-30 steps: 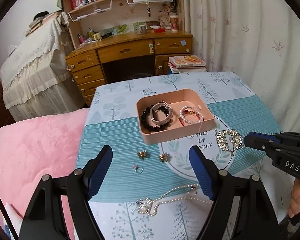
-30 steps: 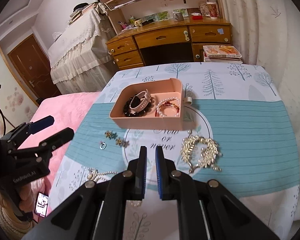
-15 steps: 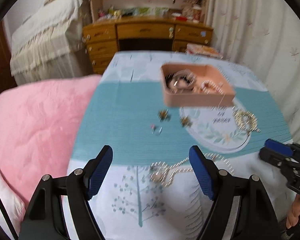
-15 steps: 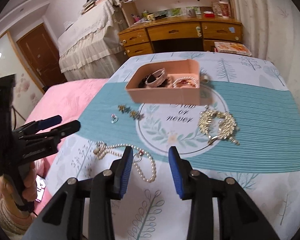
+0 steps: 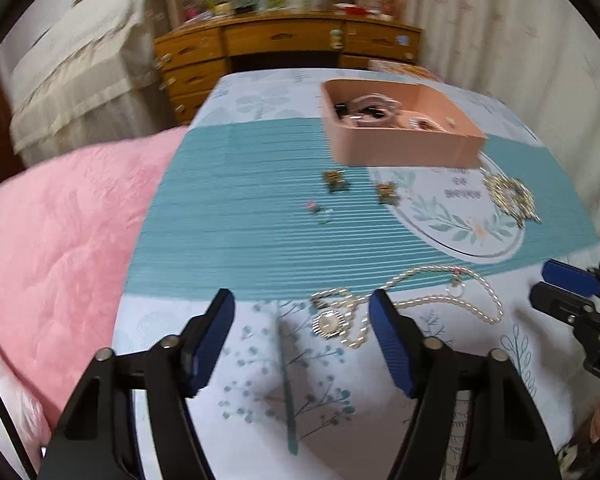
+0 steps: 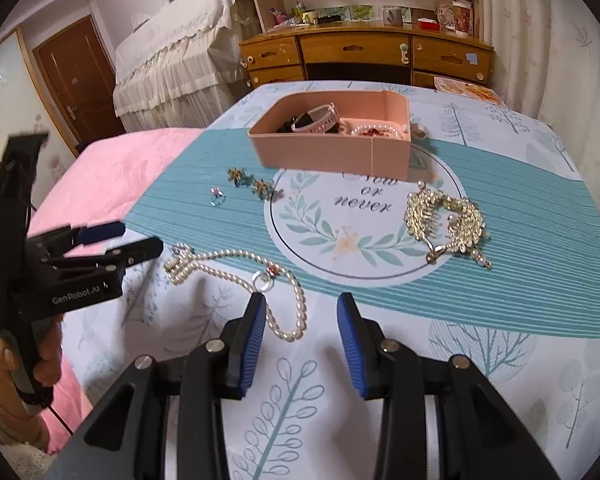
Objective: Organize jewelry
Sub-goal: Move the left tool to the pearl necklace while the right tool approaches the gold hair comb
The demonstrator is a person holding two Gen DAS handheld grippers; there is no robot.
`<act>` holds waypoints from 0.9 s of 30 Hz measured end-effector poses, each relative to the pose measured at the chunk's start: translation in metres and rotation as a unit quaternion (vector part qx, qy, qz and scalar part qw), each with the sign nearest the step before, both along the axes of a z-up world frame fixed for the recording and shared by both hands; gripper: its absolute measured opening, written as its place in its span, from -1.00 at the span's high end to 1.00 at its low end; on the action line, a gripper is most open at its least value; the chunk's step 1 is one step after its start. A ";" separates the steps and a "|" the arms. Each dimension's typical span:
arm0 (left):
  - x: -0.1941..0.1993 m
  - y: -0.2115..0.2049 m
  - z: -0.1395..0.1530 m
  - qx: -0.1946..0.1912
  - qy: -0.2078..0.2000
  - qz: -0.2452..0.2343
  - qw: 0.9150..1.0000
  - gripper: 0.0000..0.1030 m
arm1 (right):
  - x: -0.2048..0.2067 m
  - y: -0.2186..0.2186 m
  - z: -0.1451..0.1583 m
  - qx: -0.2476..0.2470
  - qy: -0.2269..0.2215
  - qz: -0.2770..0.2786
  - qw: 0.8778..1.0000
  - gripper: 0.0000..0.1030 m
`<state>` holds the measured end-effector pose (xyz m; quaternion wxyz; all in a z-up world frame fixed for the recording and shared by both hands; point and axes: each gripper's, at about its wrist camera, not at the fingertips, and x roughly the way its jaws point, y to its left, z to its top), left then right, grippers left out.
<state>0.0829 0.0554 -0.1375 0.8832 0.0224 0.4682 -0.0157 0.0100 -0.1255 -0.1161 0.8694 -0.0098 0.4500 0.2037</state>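
Observation:
A pearl necklace (image 5: 412, 304) (image 6: 244, 272) lies on the tablecloth near the front edge. My left gripper (image 5: 300, 320) is open, low over the necklace's pendant end (image 5: 328, 325). My right gripper (image 6: 302, 320) is open, just behind the necklace's loop. A pink tray (image 5: 404, 148) (image 6: 332, 152) holds a black bead bracelet, a watch and a pearl bracelet. Two gold earrings (image 6: 250, 182), a ring (image 6: 217, 197) and a gold leaf brooch (image 6: 446, 220) lie loose on the cloth.
A pink quilt (image 5: 52, 240) borders the table on the left. A wooden desk (image 6: 364, 56) with shelves stands behind the table. A curtain (image 6: 560, 40) hangs on the right. The table's front edge is near both grippers.
Both grippers have drawn back and down toward the pearl necklace. The right gripper has gone from shut to open. The left stayed open.

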 end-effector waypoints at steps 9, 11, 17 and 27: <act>0.032 -0.045 -0.012 0.027 0.042 -0.147 0.988 0.12 | -0.002 -0.014 -0.014 0.001 0.020 -0.011 1.000 0.28; 0.039 -0.051 -0.014 0.036 0.054 -0.170 0.983 0.13 | -0.001 -0.019 -0.014 0.003 0.021 -0.016 1.000 0.28; 0.051 -0.058 -0.023 0.055 0.093 -0.219 0.970 0.13 | 0.000 -0.027 -0.015 0.010 0.022 -0.023 0.999 0.28; 0.063 -0.059 -0.028 0.050 0.138 -0.258 0.955 0.15 | 0.002 -0.032 -0.015 0.018 0.024 -0.025 0.999 0.28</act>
